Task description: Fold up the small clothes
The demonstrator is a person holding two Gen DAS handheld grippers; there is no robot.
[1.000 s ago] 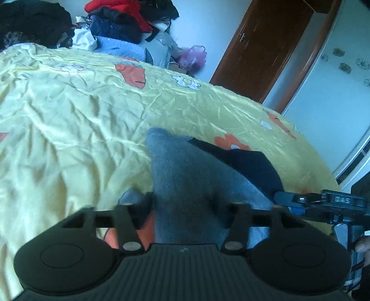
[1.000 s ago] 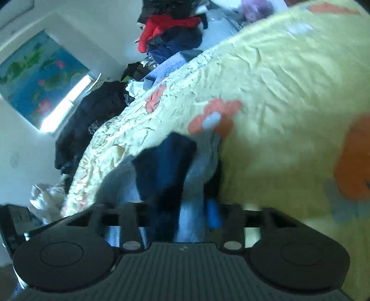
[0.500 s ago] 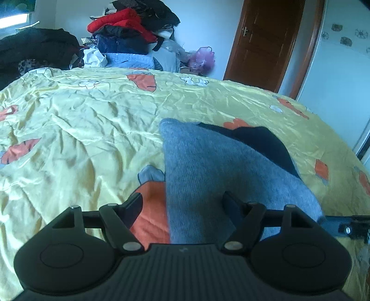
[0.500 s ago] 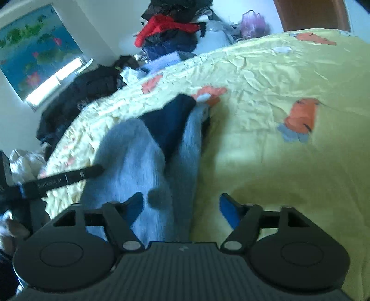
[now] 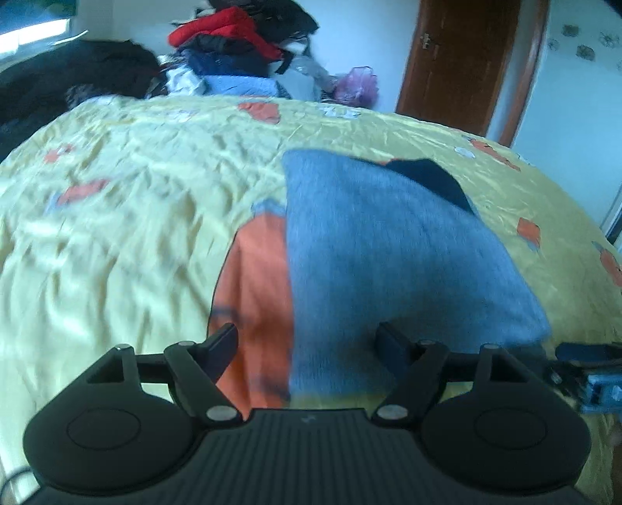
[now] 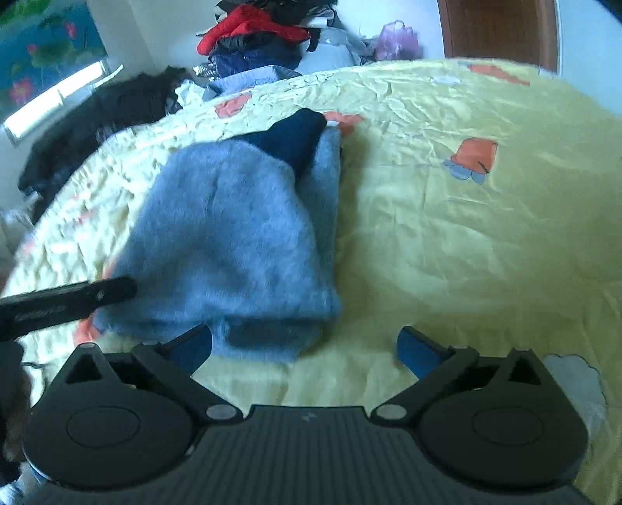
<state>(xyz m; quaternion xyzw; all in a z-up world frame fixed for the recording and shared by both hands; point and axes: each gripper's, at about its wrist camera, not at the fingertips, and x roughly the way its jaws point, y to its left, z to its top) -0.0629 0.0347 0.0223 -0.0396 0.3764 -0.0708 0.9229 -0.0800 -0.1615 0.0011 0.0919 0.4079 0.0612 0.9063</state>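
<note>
Both hand-held grippers, left [image 5: 305, 340] & right [image 6: 305, 343], gape wide w/ nothing held, grey knit garment [image 6: 233, 241] lying folded on bed [image 6: 466, 233] just ahead of them, navy piece [image 6: 295, 140] poking out far end; fold looks about done, maybe tidy-up left.

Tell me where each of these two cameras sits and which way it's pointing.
Left wrist: sits on the left hand-held gripper, open, looking along its fingers across the yellow bedspread at the grey-blue garment; the right hand-held gripper shows at the right edge.
Right wrist: sits on the right hand-held gripper, open, facing the same garment's near edge; the left hand-held gripper's finger pokes in from the left.
Shared: garment, bedspread, clothes pile, door.
</note>
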